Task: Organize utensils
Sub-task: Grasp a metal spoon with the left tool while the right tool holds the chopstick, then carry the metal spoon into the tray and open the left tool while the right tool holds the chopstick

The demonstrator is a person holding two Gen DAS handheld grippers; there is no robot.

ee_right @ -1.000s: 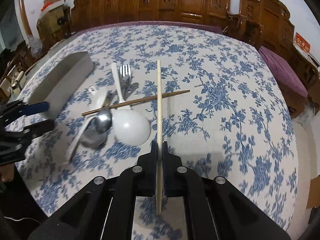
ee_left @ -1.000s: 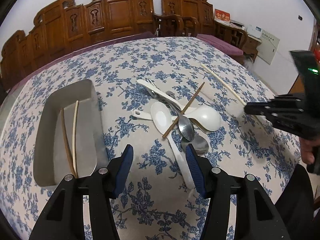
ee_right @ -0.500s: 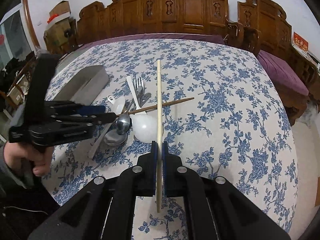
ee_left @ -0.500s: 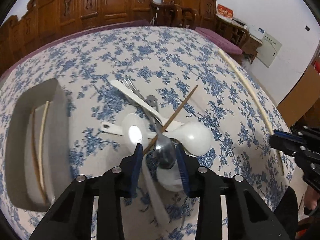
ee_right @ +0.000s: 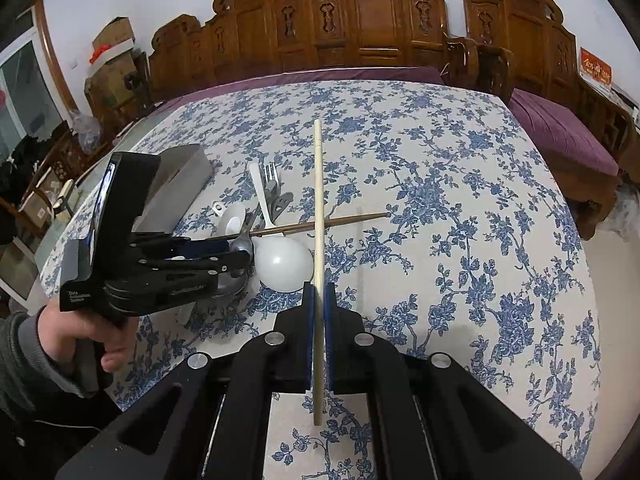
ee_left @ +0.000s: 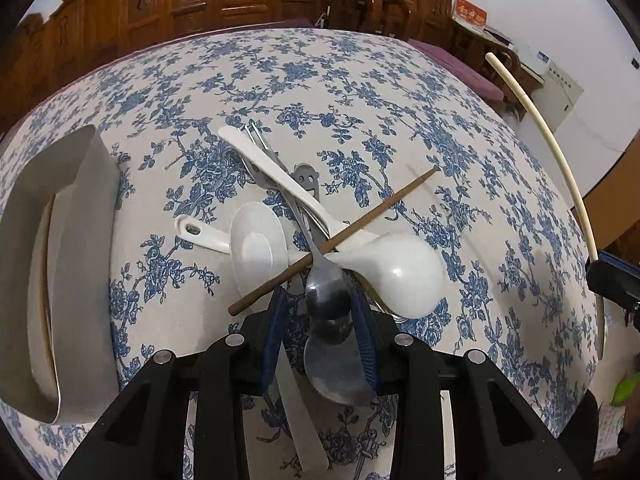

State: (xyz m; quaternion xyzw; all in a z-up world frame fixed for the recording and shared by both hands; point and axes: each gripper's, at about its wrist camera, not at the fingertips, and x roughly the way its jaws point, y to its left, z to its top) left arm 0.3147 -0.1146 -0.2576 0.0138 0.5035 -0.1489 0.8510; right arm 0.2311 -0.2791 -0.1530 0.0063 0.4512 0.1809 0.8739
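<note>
Left tool (ee_left: pixel 318 308) clamping one metal spoon (ee_left: pixel 328 292), right tool (ee_right: pixel 319 292) gripping one pale chopstick (ee_right: pixel 318 216).

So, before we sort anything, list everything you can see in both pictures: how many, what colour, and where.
tablecloth: one, white with blue flowers, covering the table
metal tray: one, silver, left of the pile
white ladle: one, white, right side of the pile
white spoons: at least two, white, left side of the pile
metal spoons: two, silver, near edge of the pile
fork: one, silver, far end of the pile
brown chopstick: one, lying across the pile
pale chopstick: one, cream, held above the table
carved chairs: several, brown, behind the table
left gripper: black, blue pads, around the metal spoons, contact unclear
right gripper: black, shut on the pale chopstick
hand: one, grey sleeve, holding the left gripper
</note>
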